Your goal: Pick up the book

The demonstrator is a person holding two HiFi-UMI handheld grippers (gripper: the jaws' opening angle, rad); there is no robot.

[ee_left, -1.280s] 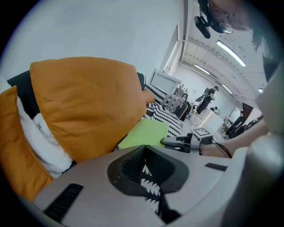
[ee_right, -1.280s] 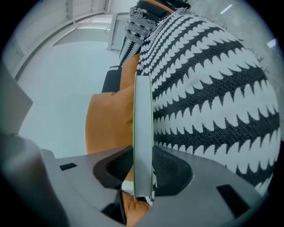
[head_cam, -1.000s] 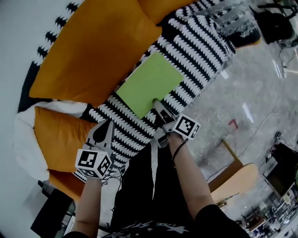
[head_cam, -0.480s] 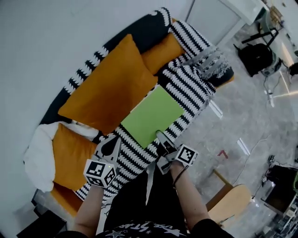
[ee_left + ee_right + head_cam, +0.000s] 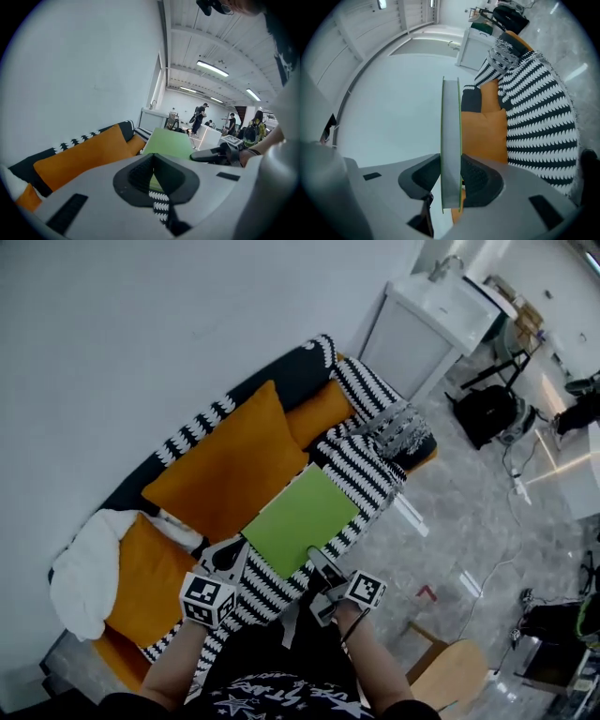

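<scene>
Green flat book [image 5: 300,519]: now clear of the sofa [image 5: 217,409], held in the air above the black-and-white striped knitted throw [image 5: 367,457] on which it lay 1 second ago.

Finding 1, change. Over the last second the sofa has shrunk in the head view, and far more wall and floor are in the picture. The head camera and both grippers have risen, and the book has come up with them. I see nothing under it: the left gripper view shows it hanging with the open room behind. I judge the pick-up done in substance. What remains is to keep the grip steady.

Finding 2, right gripper [image 5: 316,559]. Its jaws stand part-way apart and are clamped on the near corner of the book. In the right gripper view the book is edge-on between both pads, 1 on each cover, running up and away from the jaws. The hold is on 1 corner only, so I would expect the far end to sag or twist if the wrist moves sharply.

Finding 3, left gripper [image 5: 227,551]. Its jaws are together at the tips and hold nothing. It sits just beside the book's near-left corner, and I see no contact.

Finding 4, pose. The right gripper points forward and near level, with the forearm straight behind it. The left gripper tilts downward toward the large orange cushion [image 5: 230,470], with its marker cube nearest the person.
</scene>
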